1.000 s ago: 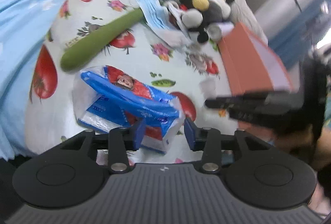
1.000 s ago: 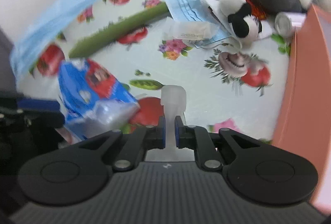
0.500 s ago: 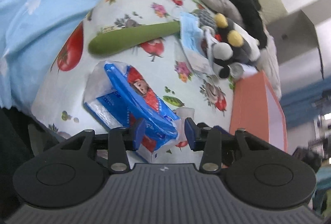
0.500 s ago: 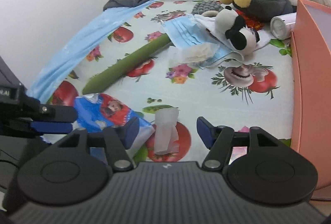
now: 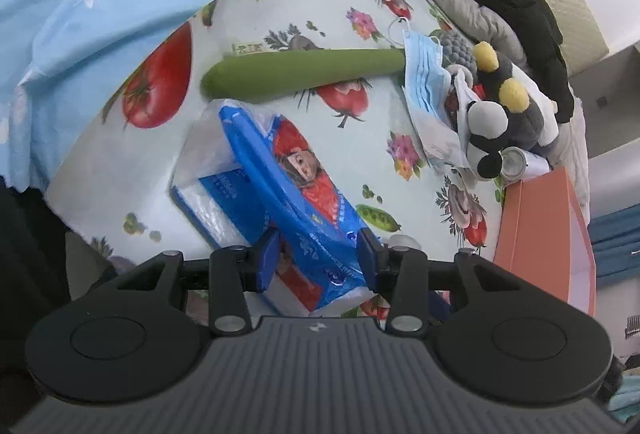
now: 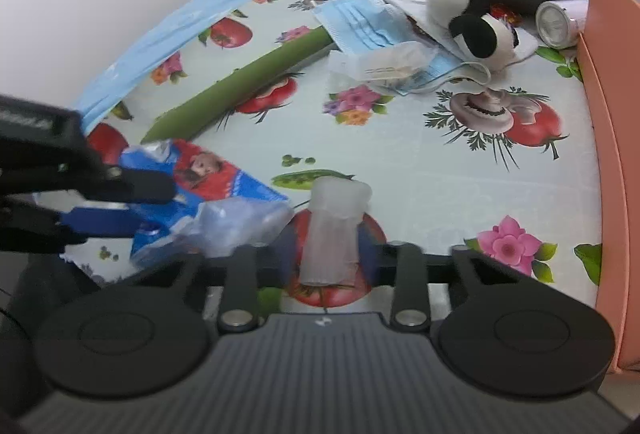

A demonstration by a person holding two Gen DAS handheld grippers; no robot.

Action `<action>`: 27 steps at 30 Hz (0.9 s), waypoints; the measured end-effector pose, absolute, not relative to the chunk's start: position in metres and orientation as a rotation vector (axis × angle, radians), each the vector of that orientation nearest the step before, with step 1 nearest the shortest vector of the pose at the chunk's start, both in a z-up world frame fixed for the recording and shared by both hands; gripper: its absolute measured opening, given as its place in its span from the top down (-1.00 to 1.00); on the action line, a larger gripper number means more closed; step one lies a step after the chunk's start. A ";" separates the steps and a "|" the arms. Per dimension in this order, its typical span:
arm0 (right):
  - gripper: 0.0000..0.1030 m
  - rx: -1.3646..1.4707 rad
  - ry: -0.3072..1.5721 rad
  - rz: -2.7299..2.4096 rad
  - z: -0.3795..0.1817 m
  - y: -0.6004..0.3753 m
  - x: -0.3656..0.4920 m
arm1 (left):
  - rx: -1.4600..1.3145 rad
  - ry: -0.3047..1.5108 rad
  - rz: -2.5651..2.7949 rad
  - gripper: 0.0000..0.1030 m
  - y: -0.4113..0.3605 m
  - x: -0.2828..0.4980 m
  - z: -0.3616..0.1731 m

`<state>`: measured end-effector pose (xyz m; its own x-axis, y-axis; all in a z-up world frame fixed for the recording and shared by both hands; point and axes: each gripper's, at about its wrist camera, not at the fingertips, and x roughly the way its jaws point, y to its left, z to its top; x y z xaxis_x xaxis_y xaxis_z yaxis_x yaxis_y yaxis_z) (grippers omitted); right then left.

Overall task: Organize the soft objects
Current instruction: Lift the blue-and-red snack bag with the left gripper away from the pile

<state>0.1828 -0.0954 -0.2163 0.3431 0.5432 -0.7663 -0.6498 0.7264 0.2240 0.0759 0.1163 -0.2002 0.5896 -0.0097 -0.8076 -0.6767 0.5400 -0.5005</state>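
Two hand-held grippers work over a cloth [image 6: 400,161] printed with tomatoes and flowers. In the left wrist view, the left gripper [image 5: 319,256] sits low in the centre of the frame with its blue pads clamped on either side of a blue tissue pack [image 5: 288,193] in a loose clear wrapper, which runs up and to the left from the jaws. Above the pack, in the middle of the frame, lies a long green plush cucumber [image 5: 300,73]. At the upper right are a blue face mask [image 5: 424,81] and a black-and-white plush toy [image 5: 500,117] with yellow ears; below them, at the right edge, stands an orange box [image 5: 540,234].

In the right wrist view, the right gripper [image 6: 326,254] is at the lower centre, blurred, its jaws closing around a pale, translucent rolled piece [image 6: 334,230] that stands between them on the cloth. Whether the pads press on it yet I cannot tell. The tissue pack shows at the left of this frame, with the left gripper's fingers on it.
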 end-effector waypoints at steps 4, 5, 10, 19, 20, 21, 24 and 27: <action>0.56 -0.142 0.917 0.781 -0.212 -0.098 0.178 | -0.913 0.863 0.458 0.08 0.114 0.081 -0.201; 0.61 -0.138 0.923 0.780 -0.212 -0.099 0.177 | -0.907 0.859 0.456 0.08 0.113 0.082 -0.200; 0.68 -0.150 0.922 0.796 -0.208 -0.096 0.168 | -0.892 0.861 0.464 0.08 0.112 0.088 -0.201; 0.69 -0.111 0.956 0.795 -0.207 -0.101 0.157 | -0.887 0.860 0.480 0.08 0.113 0.095 -0.201; 0.69 -0.104 0.958 0.796 -0.206 -0.102 0.156 | -0.881 0.865 0.485 0.08 0.113 0.097 -0.201; 0.69 -0.097 0.959 0.798 -0.206 -0.103 0.155 | -0.876 0.871 0.488 0.08 0.113 0.099 -0.202; 0.69 -0.082 0.967 0.801 -0.206 -0.105 0.153 | -0.847 0.881 0.497 0.08 0.111 0.106 -0.204; 0.69 -0.074 0.968 0.795 -0.206 -0.108 0.153 | -0.808 0.892 0.491 0.10 0.109 0.112 -0.204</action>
